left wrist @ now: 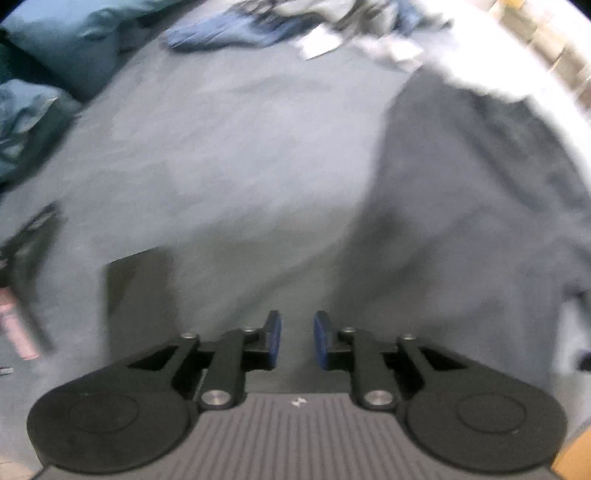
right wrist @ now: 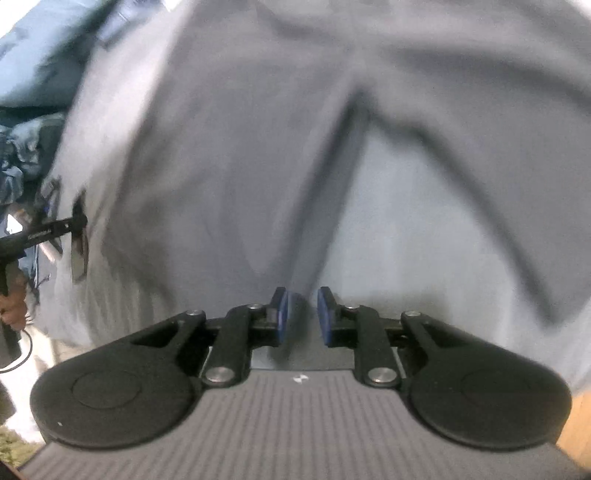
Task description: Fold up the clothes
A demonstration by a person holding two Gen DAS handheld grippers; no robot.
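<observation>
Item: one grey garment (left wrist: 461, 206), spread flat on the pale bed sheet (left wrist: 229, 147), just ahead of both my grippers; blur hides its outline, so I cannot tell its long axis. 
My left gripper (left wrist: 297, 339): jaws narrowly parted, nothing between them. 
My right gripper (right wrist: 302, 319): jaws narrowly parted; whether cloth lies between them I cannot tell. 
Surroundings: two teal pillows (left wrist: 55, 44) at far left; one heap of blue and white clothes (left wrist: 295, 26) beyond.
</observation>
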